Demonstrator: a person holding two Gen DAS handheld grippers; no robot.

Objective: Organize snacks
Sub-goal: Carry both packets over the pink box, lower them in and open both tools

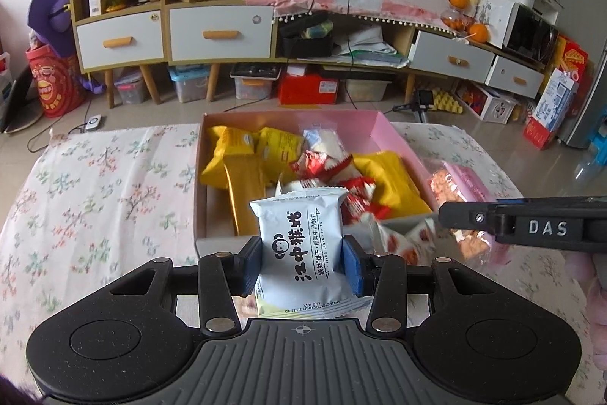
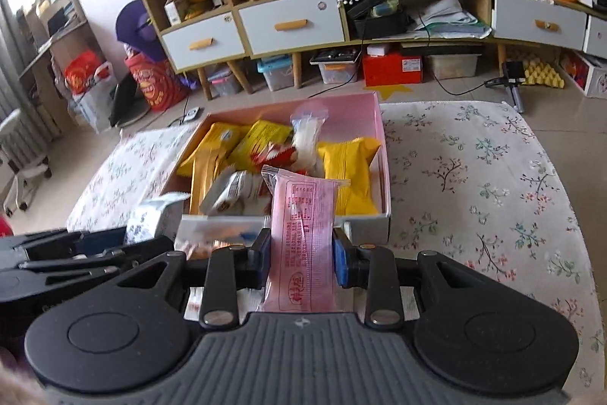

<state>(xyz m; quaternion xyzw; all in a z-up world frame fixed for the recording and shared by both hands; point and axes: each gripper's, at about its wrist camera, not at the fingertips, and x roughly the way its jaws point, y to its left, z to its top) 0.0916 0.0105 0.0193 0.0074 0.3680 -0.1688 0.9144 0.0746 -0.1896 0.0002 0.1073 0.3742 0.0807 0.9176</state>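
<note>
My left gripper point(image 1: 302, 262) is shut on a white snack packet point(image 1: 303, 238) with black Chinese lettering, held upright just before the near wall of the pink box point(image 1: 394, 135). My right gripper point(image 2: 302, 259) is shut on a pink snack packet point(image 2: 303, 241), also held at the box's point(image 2: 381, 124) near edge. The box holds yellow packets point(image 1: 387, 181) and red-and-white packets point(image 1: 334, 169). The right gripper shows at the right in the left wrist view point(image 1: 531, 222), and the left gripper at the left in the right wrist view point(image 2: 76, 253).
The box sits on a floral cloth point(image 1: 95, 185) over a low table. A pink pack of biscuits point(image 1: 459, 192) lies to the right of the box. More packets point(image 2: 220, 234) lie at the box's near wall. Cabinets point(image 1: 212, 29) stand behind, across the floor.
</note>
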